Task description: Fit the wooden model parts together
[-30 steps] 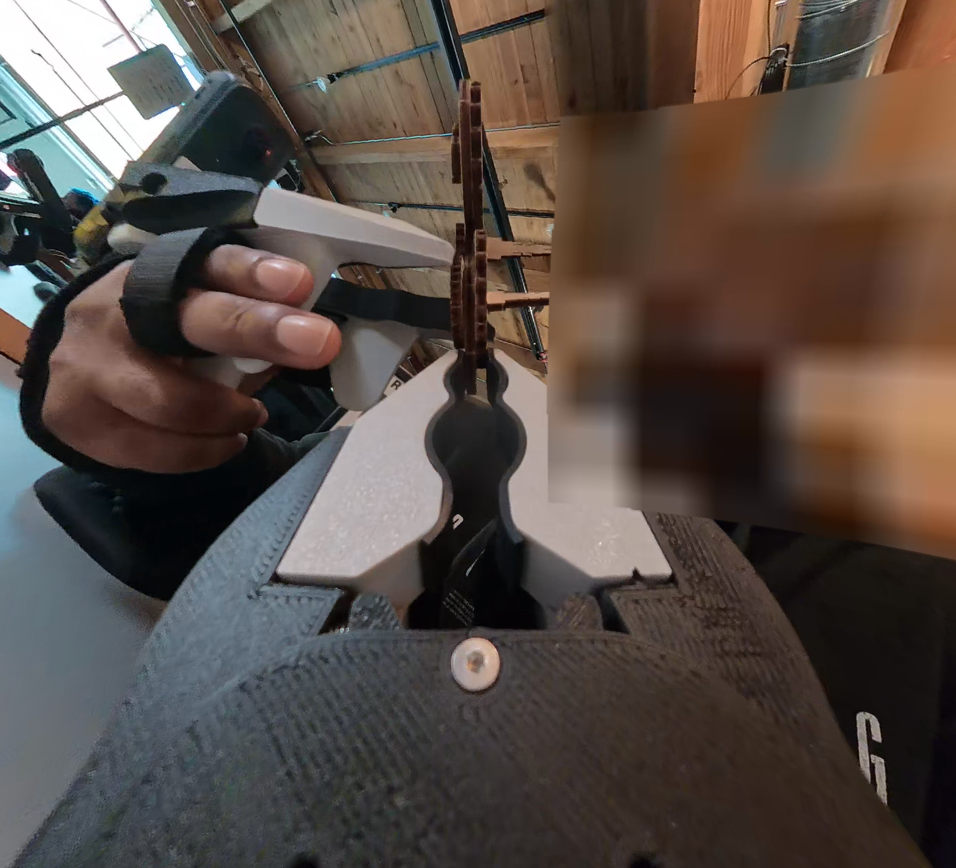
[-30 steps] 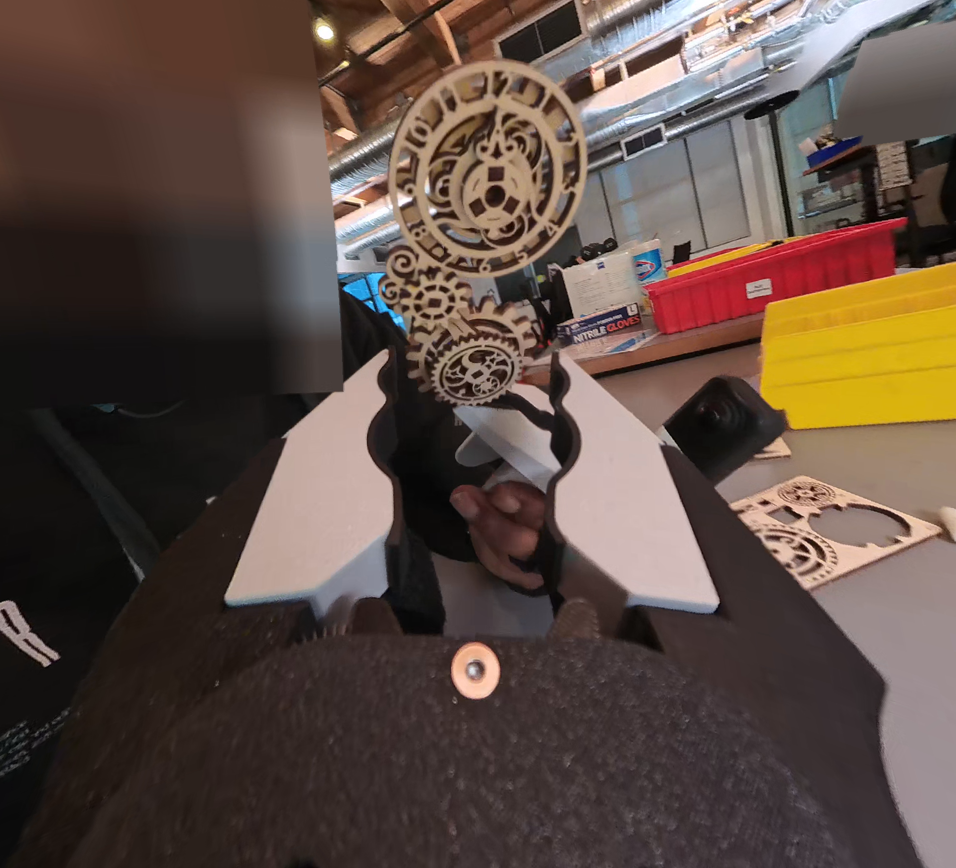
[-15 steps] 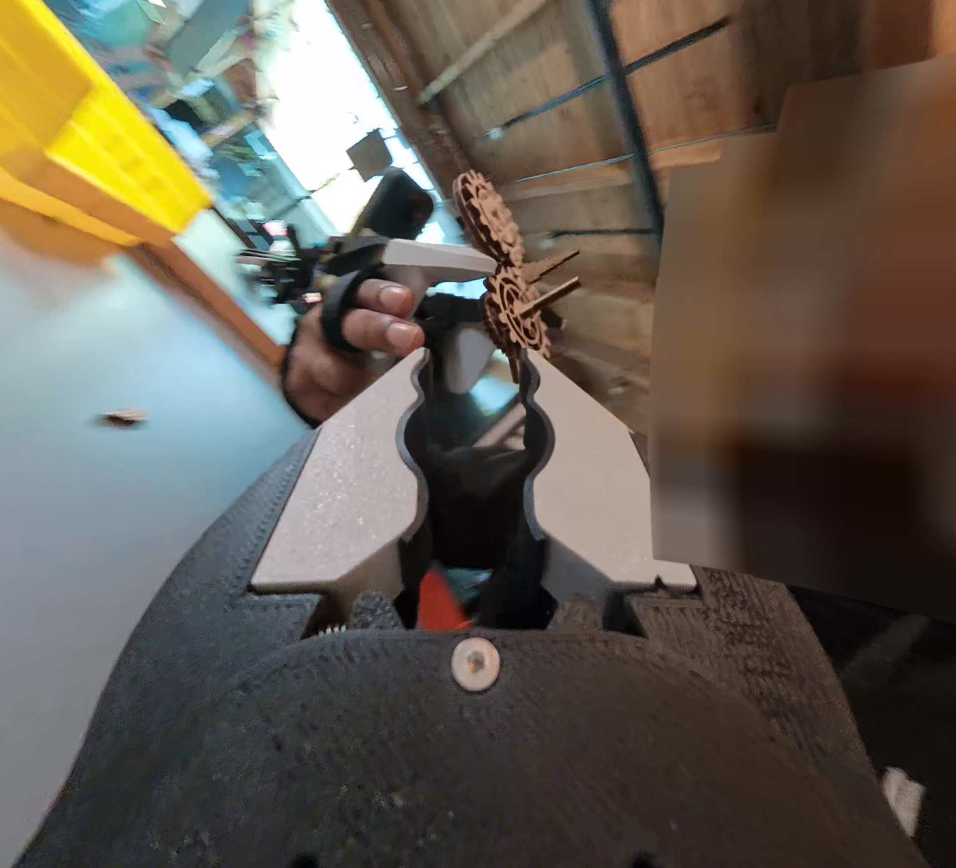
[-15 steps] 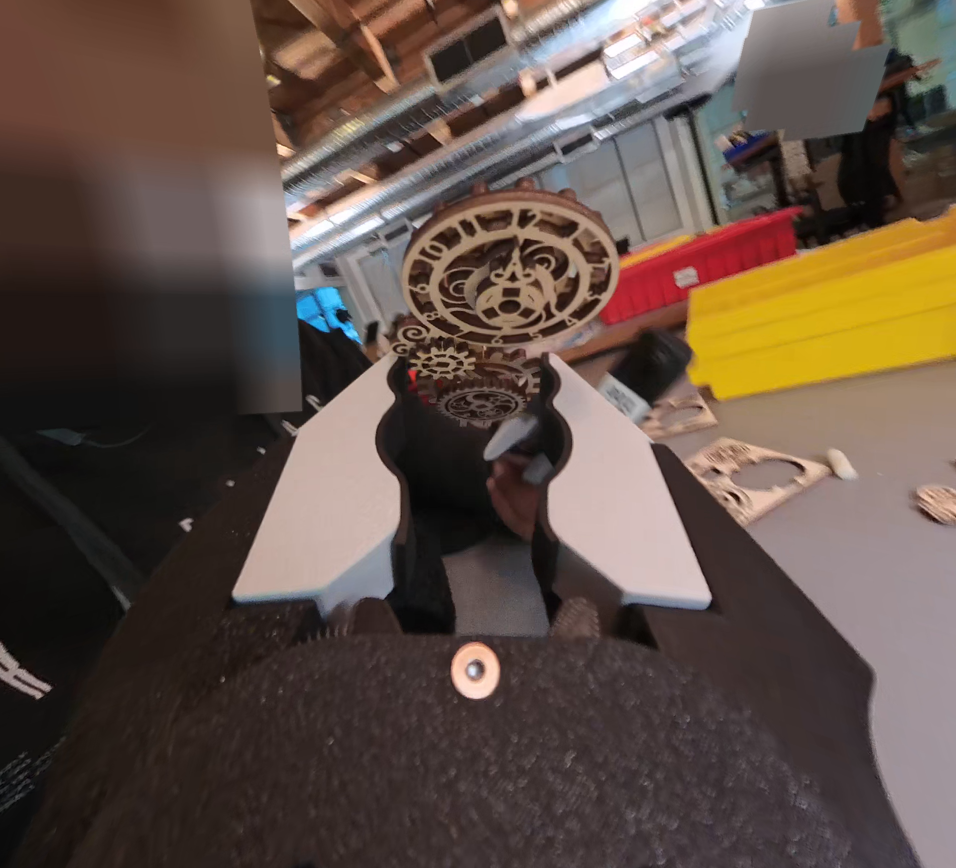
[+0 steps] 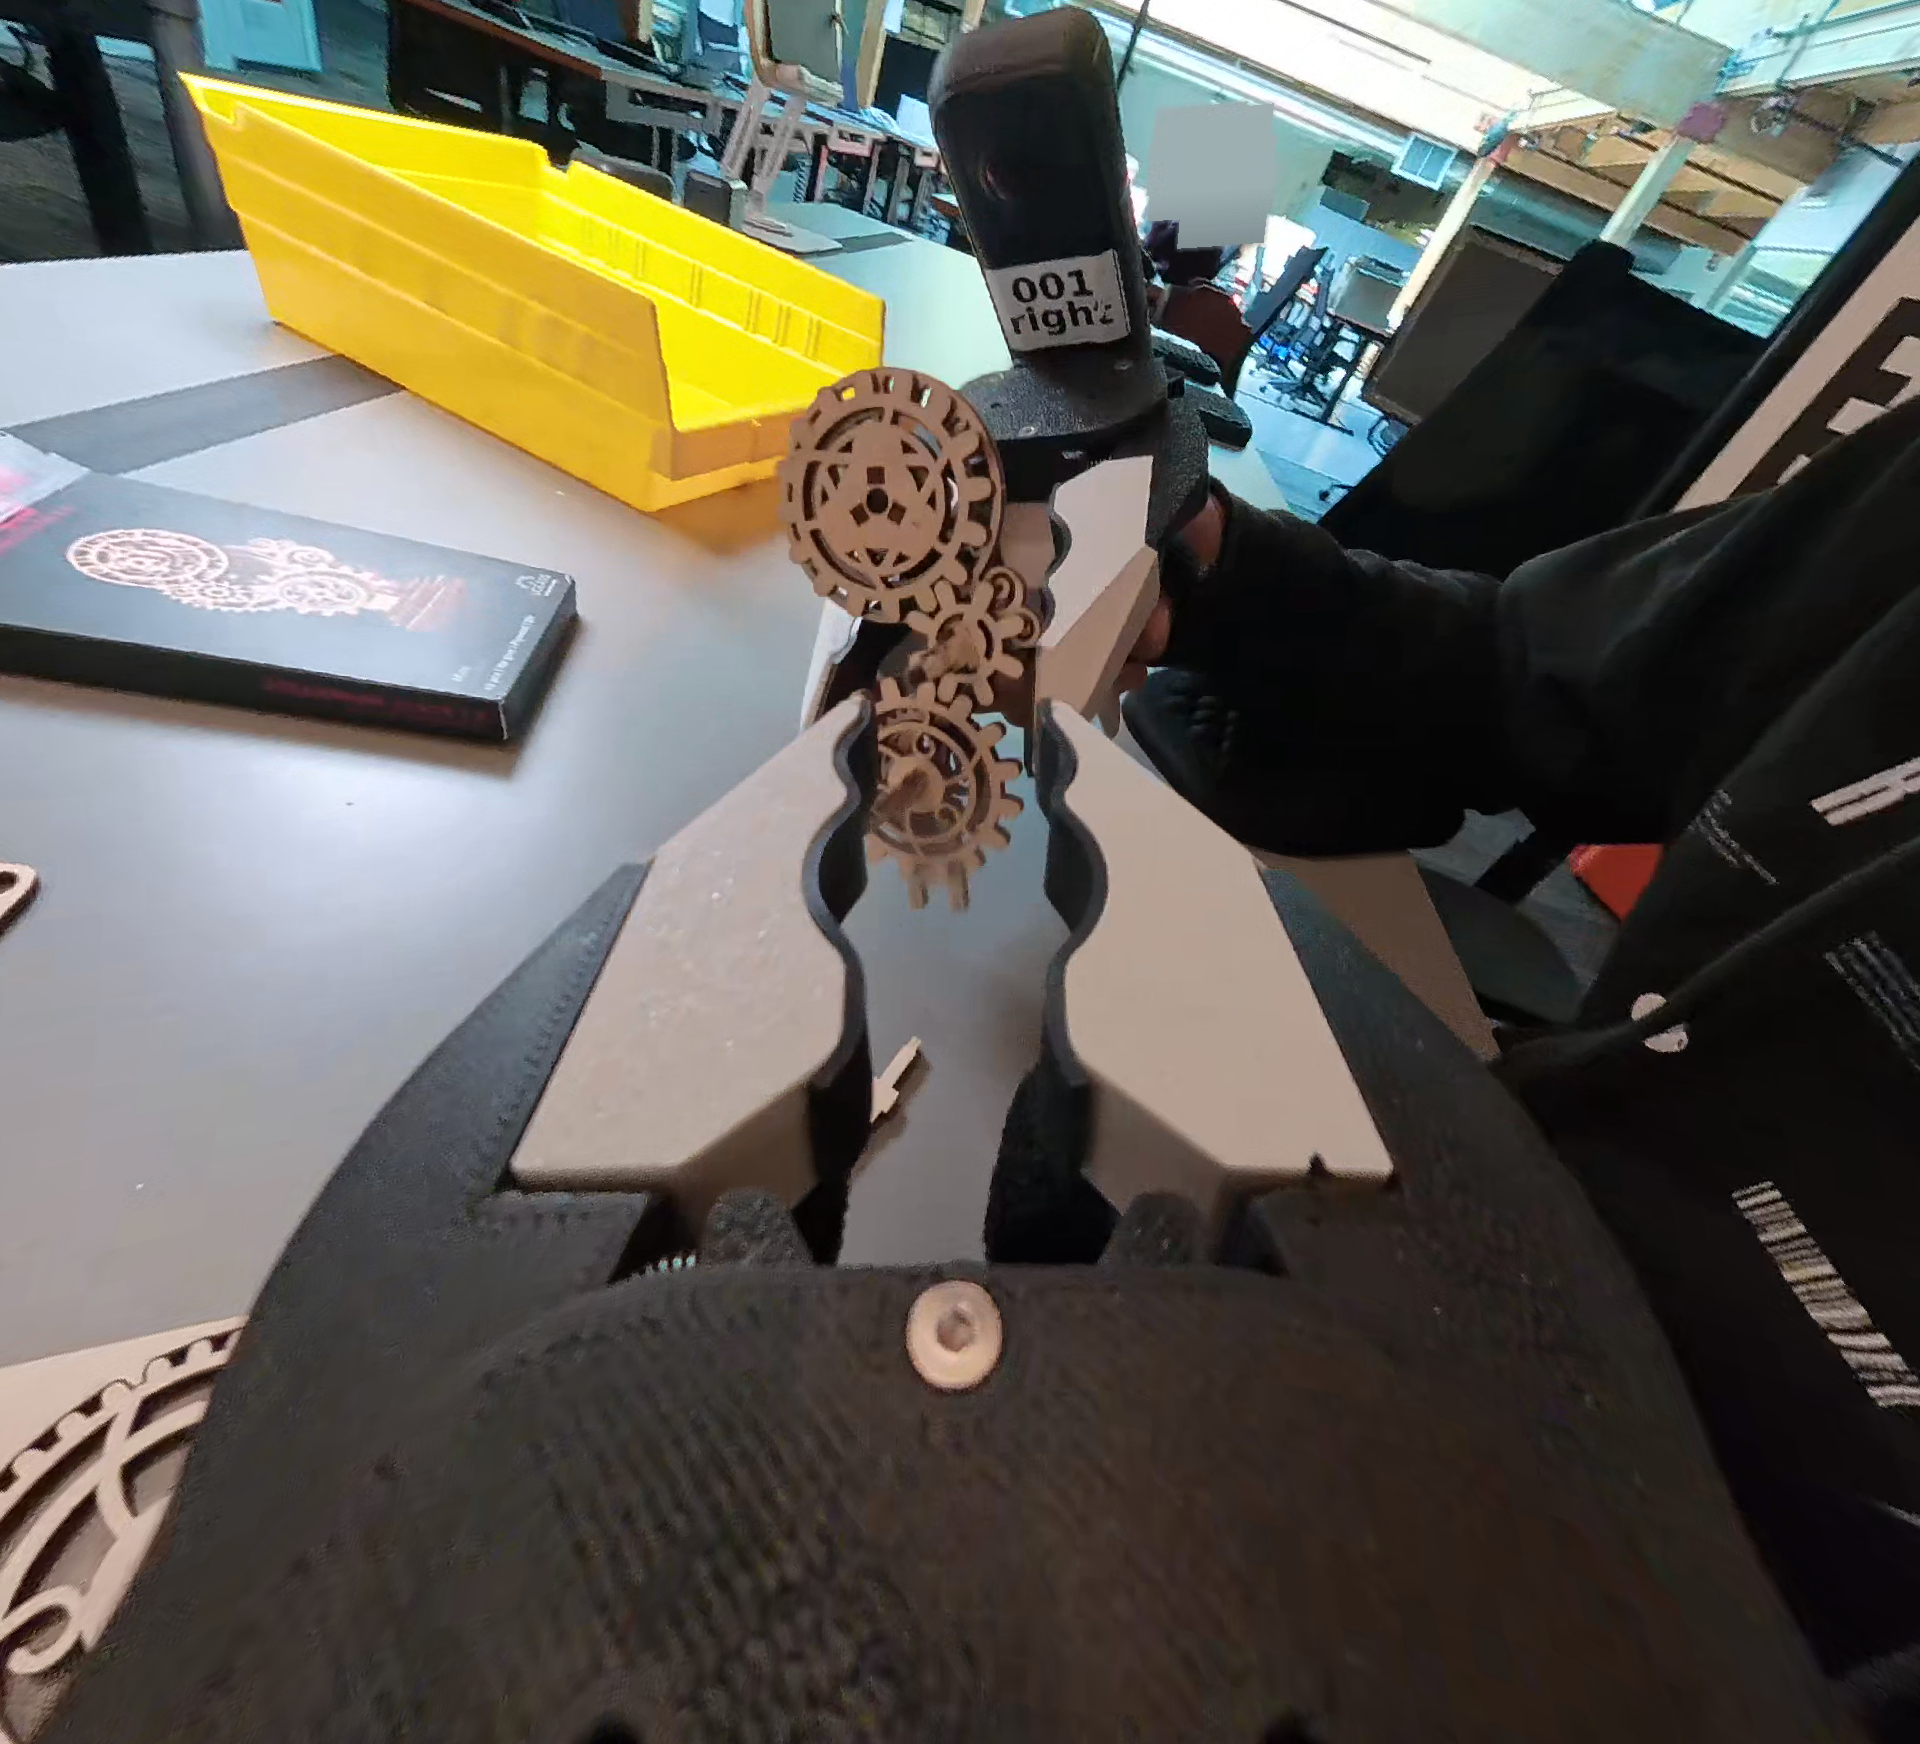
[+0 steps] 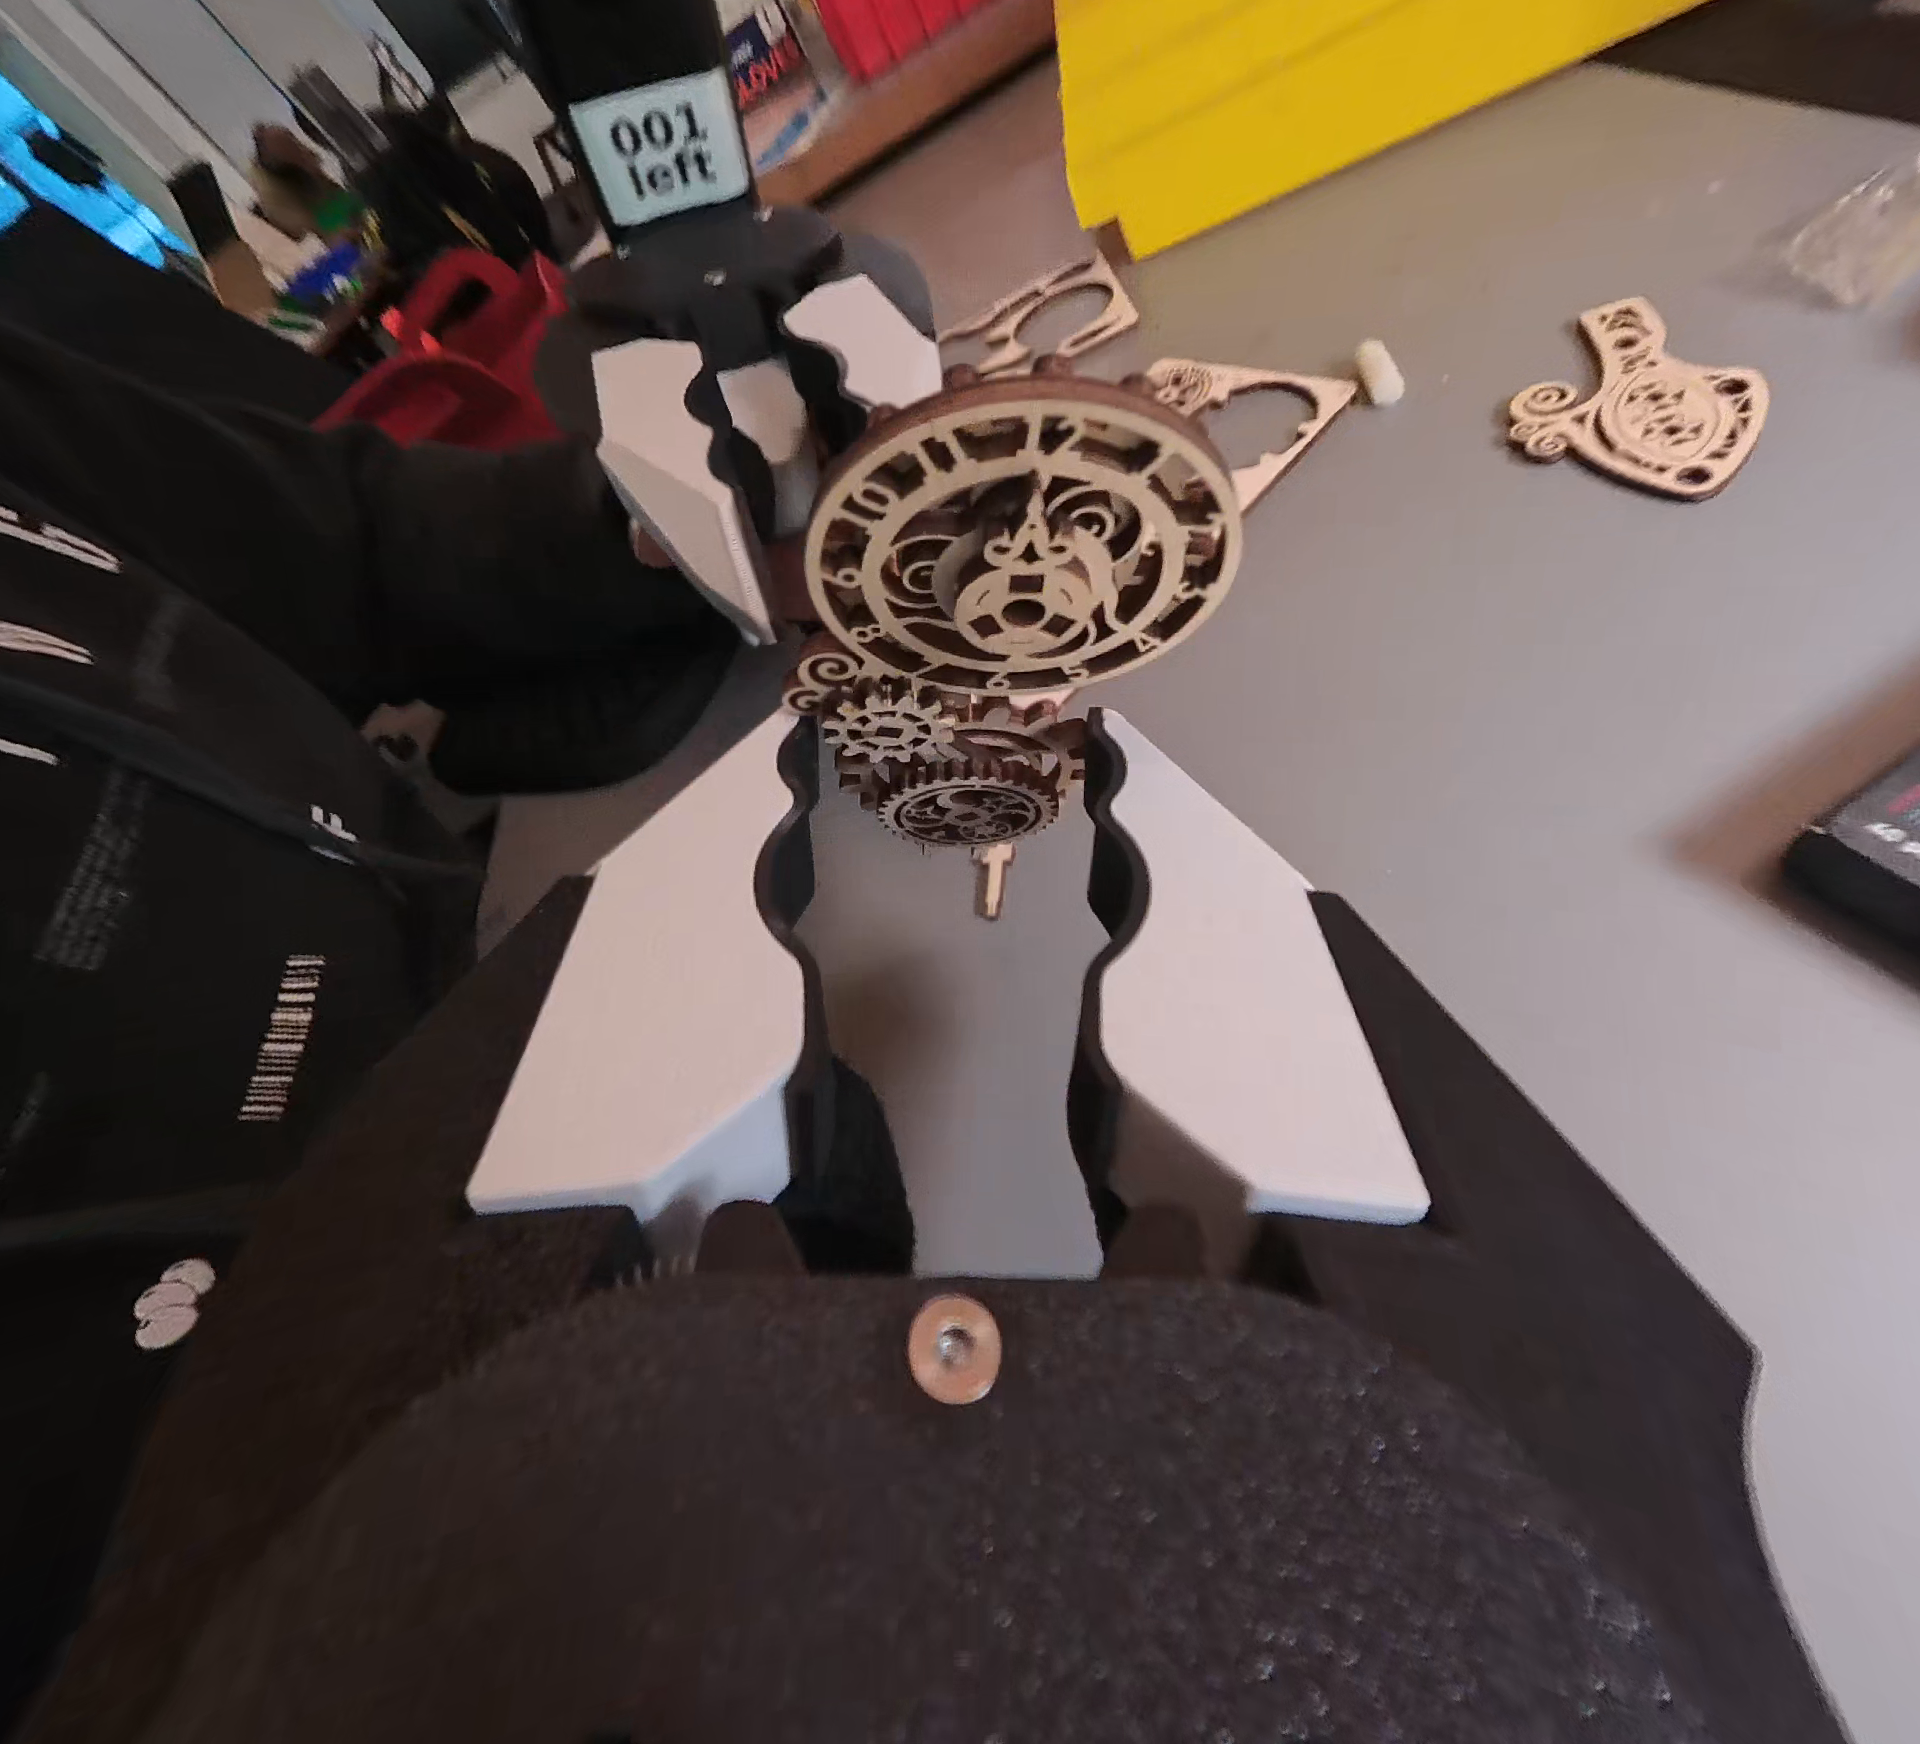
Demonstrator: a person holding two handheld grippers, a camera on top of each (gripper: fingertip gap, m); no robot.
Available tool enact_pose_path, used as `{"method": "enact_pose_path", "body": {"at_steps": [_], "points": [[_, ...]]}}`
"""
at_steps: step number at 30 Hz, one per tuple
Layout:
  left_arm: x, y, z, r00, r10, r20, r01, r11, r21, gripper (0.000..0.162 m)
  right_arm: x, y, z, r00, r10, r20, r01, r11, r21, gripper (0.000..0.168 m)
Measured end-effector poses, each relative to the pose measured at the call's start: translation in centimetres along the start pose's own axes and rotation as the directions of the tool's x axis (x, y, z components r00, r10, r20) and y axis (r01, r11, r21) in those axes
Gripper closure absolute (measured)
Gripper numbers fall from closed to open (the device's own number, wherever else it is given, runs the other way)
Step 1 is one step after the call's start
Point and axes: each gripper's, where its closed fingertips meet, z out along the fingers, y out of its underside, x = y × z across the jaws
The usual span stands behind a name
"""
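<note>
Two grippers meet at the wooden clock model (image 6: 1018, 551), which is held above the table (image 6: 1455, 759). The right gripper (image 6: 951, 738) appears clamped across the lower gears, while the left gripper (image 5: 951, 728) is spread wide and empty. Fitting seems paused; a loose part, perhaps the small peg (image 6: 992, 873), is probably needed next.

Left gripper (image 5: 943, 738) fingers apart; right gripper (image 6: 951, 749) fingers parted, facing it.

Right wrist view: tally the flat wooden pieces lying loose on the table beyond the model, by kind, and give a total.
Punched-out frame sheets: 2
Ornate scrollwork piece: 1
Total: 3
</note>
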Motion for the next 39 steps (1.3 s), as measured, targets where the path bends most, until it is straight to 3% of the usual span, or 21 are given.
{"method": "enact_pose_path", "body": {"at_steps": [11, 22, 28, 37, 39], "points": [[1.2, 0.9, 0.4, 0.979, -0.155, -0.132, 0.151, 0.988, -0.044, 0.159, -1.2, 1.3, 0.9, 0.996, -0.089, 0.008, 0.090, 0.992, -0.091, 0.118], [2.0, -2.2, -0.7, 0.834, -0.397, -0.382, 0.465, 0.879, 0.102, 0.162, -3.6, -2.5, -0.5, 0.985, -0.106, 0.136, 0.083, 0.983, 0.161, 0.109], [1.8, -1.9, -0.5, 0.846, -0.391, -0.363, 0.452, 0.886, 0.099, 0.162, -2.8, -2.5, 0.2, 0.993, -0.033, 0.117, 0.012, 0.985, 0.174, 0.112], [1.0, -1.4, -0.2, 0.905, -0.337, -0.258, 0.375, 0.920, 0.114, 0.161, -2.4, -2.4, 0.3, 0.990, 0.014, 0.140, -0.041, 0.980, 0.193, 0.136], [1.1, -1.7, -0.3, 0.909, -0.323, -0.264, 0.363, 0.924, 0.122, 0.149, -2.7, -2.5, 0.1, 0.986, 0.002, 0.164, -0.037, 0.978, 0.207, 0.137]]}}
